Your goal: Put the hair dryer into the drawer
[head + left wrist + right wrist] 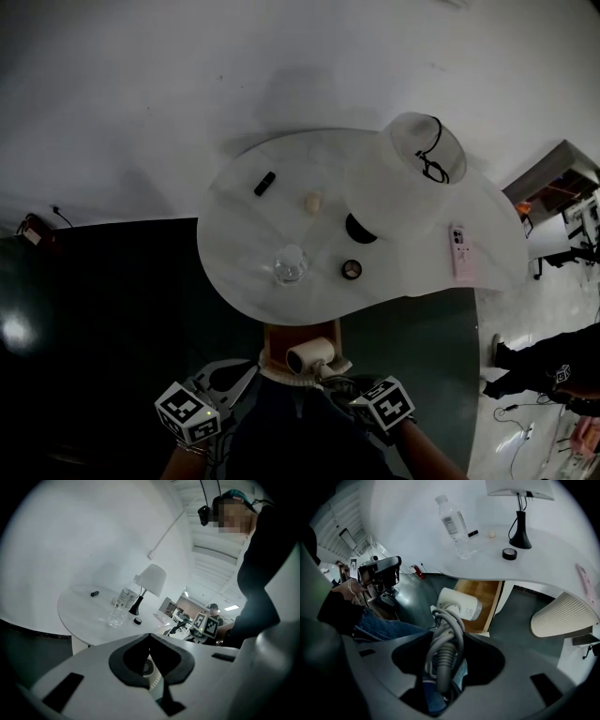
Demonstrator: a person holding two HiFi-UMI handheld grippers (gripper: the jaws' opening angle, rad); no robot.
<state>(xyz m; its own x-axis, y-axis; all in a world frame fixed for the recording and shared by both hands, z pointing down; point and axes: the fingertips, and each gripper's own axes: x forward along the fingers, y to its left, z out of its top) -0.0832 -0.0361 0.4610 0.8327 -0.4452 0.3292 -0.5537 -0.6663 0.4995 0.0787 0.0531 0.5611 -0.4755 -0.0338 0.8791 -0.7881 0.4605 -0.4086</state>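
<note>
One cylindrical white hair dryer (460,604), cord-wrapped, clamped in the right gripper (447,635) (above wooden drawer (486,594)); left gripper (150,637) closed, empty

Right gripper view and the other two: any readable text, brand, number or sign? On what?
No text is readable in any view.
Label on the clear plastic water bottle: print too blurred to read.
Small round mark on the white hair dryer: too small to read.
Black-and-white marker cubes: square patterns only, no letters.
Pink phone: nothing legible.
</note>
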